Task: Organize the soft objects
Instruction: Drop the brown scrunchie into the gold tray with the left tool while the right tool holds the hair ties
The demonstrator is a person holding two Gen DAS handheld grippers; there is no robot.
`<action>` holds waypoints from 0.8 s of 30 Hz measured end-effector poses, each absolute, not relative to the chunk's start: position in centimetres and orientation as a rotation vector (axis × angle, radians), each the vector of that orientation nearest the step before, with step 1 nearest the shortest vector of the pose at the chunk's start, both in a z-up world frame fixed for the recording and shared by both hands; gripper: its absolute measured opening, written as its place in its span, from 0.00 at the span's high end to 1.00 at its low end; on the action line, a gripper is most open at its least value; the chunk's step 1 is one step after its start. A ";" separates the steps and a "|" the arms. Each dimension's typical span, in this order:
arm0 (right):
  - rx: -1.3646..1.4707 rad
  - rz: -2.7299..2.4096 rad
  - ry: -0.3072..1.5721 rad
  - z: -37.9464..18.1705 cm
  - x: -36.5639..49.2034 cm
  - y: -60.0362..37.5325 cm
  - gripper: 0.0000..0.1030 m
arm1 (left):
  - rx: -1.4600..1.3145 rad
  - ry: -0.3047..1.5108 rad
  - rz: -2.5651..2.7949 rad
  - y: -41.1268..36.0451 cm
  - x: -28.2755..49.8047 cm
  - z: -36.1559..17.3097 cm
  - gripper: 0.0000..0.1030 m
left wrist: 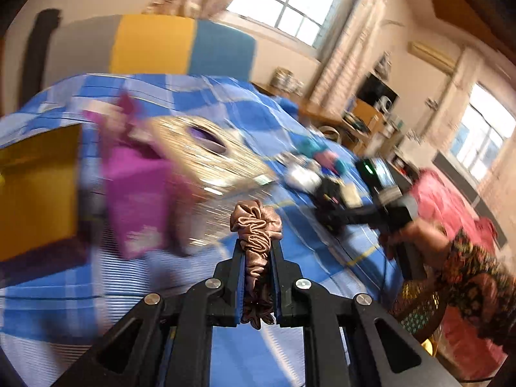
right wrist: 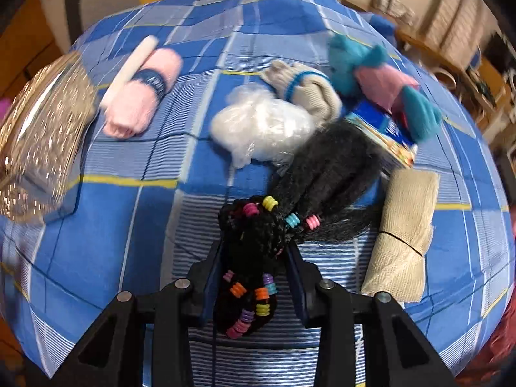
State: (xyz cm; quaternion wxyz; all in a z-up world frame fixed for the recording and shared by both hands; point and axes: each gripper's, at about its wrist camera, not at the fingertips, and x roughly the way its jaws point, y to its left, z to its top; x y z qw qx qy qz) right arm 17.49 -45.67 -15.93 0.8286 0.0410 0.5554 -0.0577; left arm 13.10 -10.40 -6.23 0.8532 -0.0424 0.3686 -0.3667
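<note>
Brown satin scrunchie (left wrist: 256, 225) sits pinched between the jaws of the left tool (left wrist: 256, 242), clamped tight on it, held up off the bed (left wrist: 290, 354) w/ most of the ruffle sticking out past the tips. Probably carried that way toward the glittery box (left wrist: 206, 154) w/ the oval slot, just beyond the scrunchie; a purple bag (left wrist: 138, 193) leans left of the box.

Right tool (right wrist: 254, 245) straddles a black hairpiece (right wrist: 258, 235) strung w/ coloured beads. Jaws stand beside it, but blur means I can't tell whether they press on it. Its loose tail (right wrist: 332, 167) trails away over the bed.

Beyond the hairpiece: clear plastic bundle (right wrist: 264, 125), beige sock roll (right wrist: 306, 87), teal-and-pink plush (right wrist: 380, 77) on a blue printed packet (right wrist: 383, 129), print unreadable. Right of it, beige bandage roll (right wrist: 403, 232). Far left, pink roll (right wrist: 142, 93) w/ dark band, lettering too blurred to read.
</note>
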 end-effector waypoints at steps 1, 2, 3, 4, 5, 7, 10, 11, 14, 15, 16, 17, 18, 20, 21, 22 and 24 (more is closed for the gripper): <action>0.077 -0.124 1.177 -15.9 17.5 -45.5 0.68 | -0.099 0.774 -0.753 -9.3 13.6 -6.0 0.87; 0.084 -0.119 1.176 -15.9 17.4 -45.6 0.69 | -0.111 0.772 -0.731 -8.1 14.2 -5.7 0.87; 0.094 -0.114 1.174 -15.9 17.4 -45.7 0.69 | -0.122 0.770 -0.705 -6.8 14.9 -5.5 0.87; 0.109 -0.114 1.173 -15.8 17.3 -46.0 0.69 | -0.125 0.773 -0.679 -5.5 15.7 -5.4 0.87; 0.140 -0.112 1.168 -15.7 17.0 -46.4 0.69 | -0.122 0.778 -0.653 -4.4 16.6 -5.4 0.87; 0.178 -0.110 1.155 -15.3 16.8 -46.5 0.70 | -0.114 0.784 -0.596 -2.1 18.5 -5.5 0.87; 0.222 -0.117 1.112 -14.4 16.0 -46.8 0.70 | -0.123 0.824 -0.525 1.2 21.8 -6.2 0.87; 0.244 -0.113 1.091 -14.0 15.7 -46.8 0.70 | -0.133 0.847 -0.504 2.3 23.3 -6.5 0.87; 0.277 -0.114 1.044 -13.1 14.8 -46.4 0.70 | -0.171 0.904 -0.449 4.7 26.9 -7.8 0.87; 0.277 -0.118 1.037 -12.9 14.6 -46.2 0.70 | -0.186 0.919 -0.435 5.6 28.2 -8.2 0.87; 0.278 -0.124 1.017 -12.6 14.1 -45.8 0.70 | -0.194 0.929 -0.414 6.4 29.4 -8.6 0.87; 0.286 -0.123 1.003 -12.4 13.7 -45.7 0.70 | -0.199 0.937 -0.395 7.0 30.5 -8.9 0.87; 0.298 -0.121 0.991 -12.3 13.3 -45.4 0.70 | -0.211 0.949 -0.379 7.7 31.5 -9.5 0.87; 0.318 -0.124 0.970 -11.7 12.3 -45.1 0.70 | -0.226 0.976 -0.318 9.2 34.0 -10.7 0.87; 0.320 -0.127 0.964 -11.5 12.1 -44.8 0.70 | -0.240 0.993 -0.298 9.8 35.2 -11.2 0.87; 0.323 -0.127 0.955 -11.4 12.0 -44.4 0.70 | -0.256 1.001 -0.281 10.5 35.9 -11.6 0.87; 0.333 -0.121 0.938 -10.8 11.6 -43.6 0.70 | -0.276 1.014 -0.234 11.5 37.7 -12.4 0.87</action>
